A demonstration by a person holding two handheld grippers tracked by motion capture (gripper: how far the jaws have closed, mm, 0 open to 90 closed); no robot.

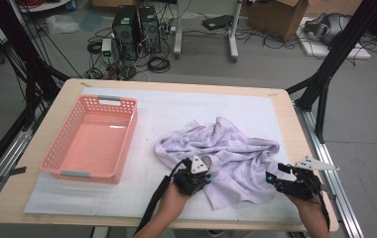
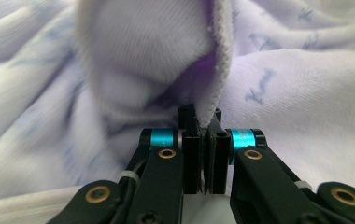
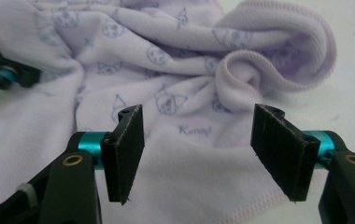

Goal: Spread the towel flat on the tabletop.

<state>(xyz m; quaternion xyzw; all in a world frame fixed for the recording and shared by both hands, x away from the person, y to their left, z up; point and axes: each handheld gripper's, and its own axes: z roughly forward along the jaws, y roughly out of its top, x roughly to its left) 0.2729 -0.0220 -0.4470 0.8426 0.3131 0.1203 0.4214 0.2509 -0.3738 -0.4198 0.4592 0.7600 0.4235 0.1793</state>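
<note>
Shirt (image 1: 231,153) lies crumpled by the basket (image 1: 94,139), its hem pinched in the left gripper (image 2: 202,130). Right gripper (image 3: 196,149) hovers agape; likely next, it takes the near edge.

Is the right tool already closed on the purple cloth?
No, the right tool has its jaws wide apart, with the purple cloth lying beyond them.

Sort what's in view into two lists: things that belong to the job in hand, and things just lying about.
Part of the job:
- lilac printed garment, crumpled on the white mat
- left tongs, shut on its ribbed edge
- right tongs, open at its hem
- perhaps the pink basket

Lying about:
- computer towers
- cardboard box
- floor cables
</note>
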